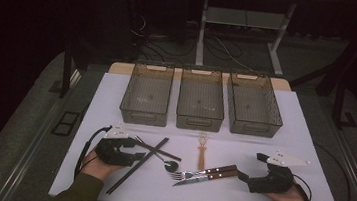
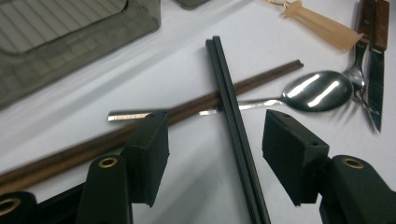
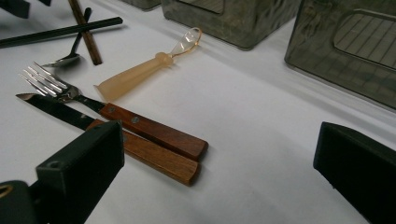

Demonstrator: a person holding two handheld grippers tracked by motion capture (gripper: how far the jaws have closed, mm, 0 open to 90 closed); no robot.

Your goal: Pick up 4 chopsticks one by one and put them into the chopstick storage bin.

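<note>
Black chopsticks point(image 2: 232, 121) lie crossed over brown chopsticks point(image 2: 187, 108) and a spoon point(image 2: 317, 91), so the left tool point(image 2: 219, 149), spread, straddles them. Right tool point(image 3: 219, 163) waits spread beside the knife point(image 3: 140, 151).

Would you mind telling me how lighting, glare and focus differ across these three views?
High view: dim, with a dark room behind the lit table. Left gripper view: bright glare on the spoon; the brown chopsticks blur toward the bottom left. Right gripper view: the wooden handles are sharp, the near jaws soft.
</note>
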